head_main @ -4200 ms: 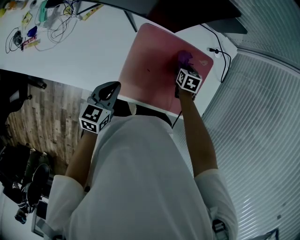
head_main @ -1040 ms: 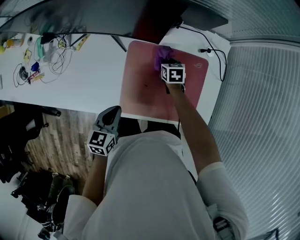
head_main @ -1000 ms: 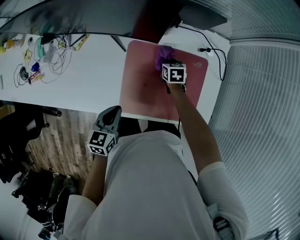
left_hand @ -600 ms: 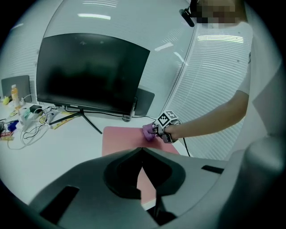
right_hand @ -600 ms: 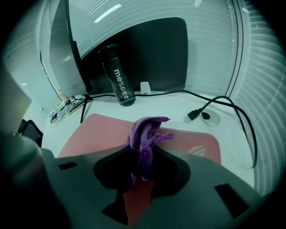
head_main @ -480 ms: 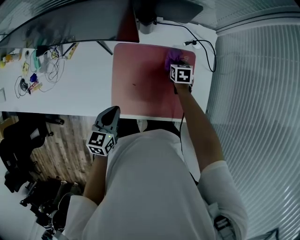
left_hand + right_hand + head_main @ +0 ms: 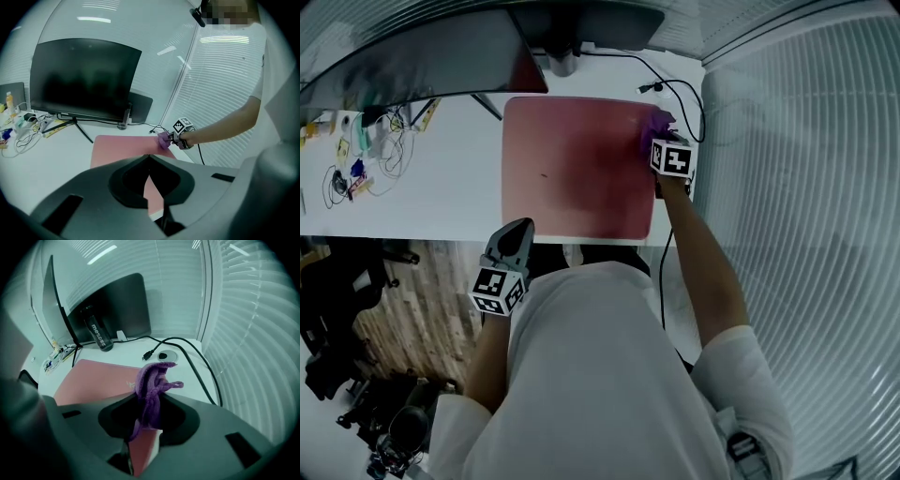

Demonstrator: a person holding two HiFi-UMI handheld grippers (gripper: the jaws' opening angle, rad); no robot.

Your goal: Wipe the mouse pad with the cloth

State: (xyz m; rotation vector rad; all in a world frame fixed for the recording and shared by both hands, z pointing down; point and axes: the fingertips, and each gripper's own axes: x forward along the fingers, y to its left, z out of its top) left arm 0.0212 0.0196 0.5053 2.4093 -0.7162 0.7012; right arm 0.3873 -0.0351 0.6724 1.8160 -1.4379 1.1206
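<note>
Head view takes in one white desk (image 7: 441, 178) under one dark curved monitor (image 7: 412, 56), with window blinds (image 7: 806, 187) along the right side. One pink mouse pad (image 7: 572, 169) lies flat on the desk in front of the monitor, and nothing sits on its middle.

Two grippers are in use. The right gripper (image 7: 663, 139) reaches to the pad's far right corner, its jaws pinching one purple cloth (image 7: 150, 385) that bunches up and pokes out past the jaw tips. The cloth touches the pad at that corner, right by the edge. The left gripper (image 7: 149, 158) is held off the desk's near edge, above the wood floor (image 7: 403, 291), well apart from the pad. Its jaws are pressed together with nothing between them.

One black bottle (image 7: 98, 336) stands upright at the monitor's foot. One black cable (image 7: 187, 345) loops over the desk just beyond the cloth. A small tangle of wires (image 7: 356, 150) lies at the desk's far left.
</note>
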